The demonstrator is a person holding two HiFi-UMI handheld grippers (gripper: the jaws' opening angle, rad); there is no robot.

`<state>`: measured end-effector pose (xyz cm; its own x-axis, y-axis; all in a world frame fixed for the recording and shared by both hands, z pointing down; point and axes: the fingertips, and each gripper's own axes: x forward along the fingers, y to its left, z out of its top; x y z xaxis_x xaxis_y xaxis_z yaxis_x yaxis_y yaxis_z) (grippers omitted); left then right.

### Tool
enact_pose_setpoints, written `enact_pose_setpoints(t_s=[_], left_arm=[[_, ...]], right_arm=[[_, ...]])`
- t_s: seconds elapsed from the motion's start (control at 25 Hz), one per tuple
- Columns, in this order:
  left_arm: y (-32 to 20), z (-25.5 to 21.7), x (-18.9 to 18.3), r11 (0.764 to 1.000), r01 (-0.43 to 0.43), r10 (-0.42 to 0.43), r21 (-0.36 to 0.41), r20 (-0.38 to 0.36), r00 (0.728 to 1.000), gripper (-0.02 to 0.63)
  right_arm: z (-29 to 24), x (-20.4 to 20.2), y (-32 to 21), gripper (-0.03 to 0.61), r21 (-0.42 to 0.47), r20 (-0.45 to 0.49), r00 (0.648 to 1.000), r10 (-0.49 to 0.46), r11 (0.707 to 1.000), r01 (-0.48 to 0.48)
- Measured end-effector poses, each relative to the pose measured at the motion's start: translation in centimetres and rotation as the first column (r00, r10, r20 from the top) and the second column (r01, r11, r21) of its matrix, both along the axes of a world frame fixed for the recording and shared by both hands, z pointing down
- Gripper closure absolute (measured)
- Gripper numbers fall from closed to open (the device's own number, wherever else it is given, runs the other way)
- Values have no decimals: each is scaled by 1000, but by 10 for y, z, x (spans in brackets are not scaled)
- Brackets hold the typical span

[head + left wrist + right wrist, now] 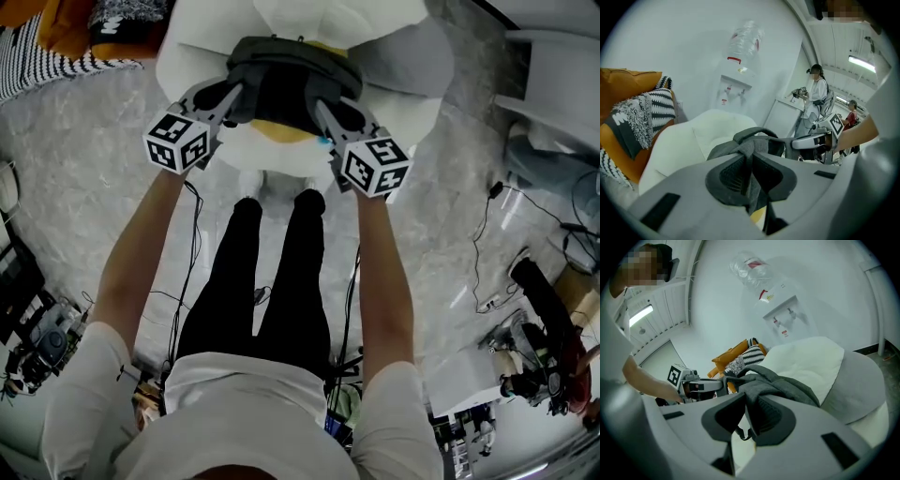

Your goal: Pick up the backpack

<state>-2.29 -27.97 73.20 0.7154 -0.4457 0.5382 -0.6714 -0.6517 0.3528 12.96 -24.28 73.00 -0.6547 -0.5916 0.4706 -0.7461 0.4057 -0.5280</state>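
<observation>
A dark grey backpack [292, 77] hangs over a white armchair [192, 52], held from both sides. My left gripper [234, 97] is shut on the fabric of its left side. My right gripper [322, 109] is shut on its right side. In the left gripper view the grey cloth [754, 143] is pinched between the black pads [733, 174], and its top handle arches just beyond. In the right gripper view the backpack [785, 383] bunches into the jaws and a thin strap hangs below them. A yellow patch [279, 131] shows under the backpack.
Orange and striped cushions [56, 42] lie at the armchair's left. A water dispenser [733, 86] stands against the wall behind. Cables [487, 244] and gear lie on the marble floor at the right. Two people [814, 93] stand in the background.
</observation>
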Motion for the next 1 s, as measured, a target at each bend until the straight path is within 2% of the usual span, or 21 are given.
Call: enact_pose_setpoints(t_s=[0.52,1.0], left_arm=[[42,-47,-21,1000,9,-9,-20,10,1000,572],[51,-115,-21,999,-23,23,26,-24,999,574]], right_arm=[[-47,-16,44,515,-25,-19,999,-40,999,40],[-110,-16,53,514,16,2,1000,30,999,-30]])
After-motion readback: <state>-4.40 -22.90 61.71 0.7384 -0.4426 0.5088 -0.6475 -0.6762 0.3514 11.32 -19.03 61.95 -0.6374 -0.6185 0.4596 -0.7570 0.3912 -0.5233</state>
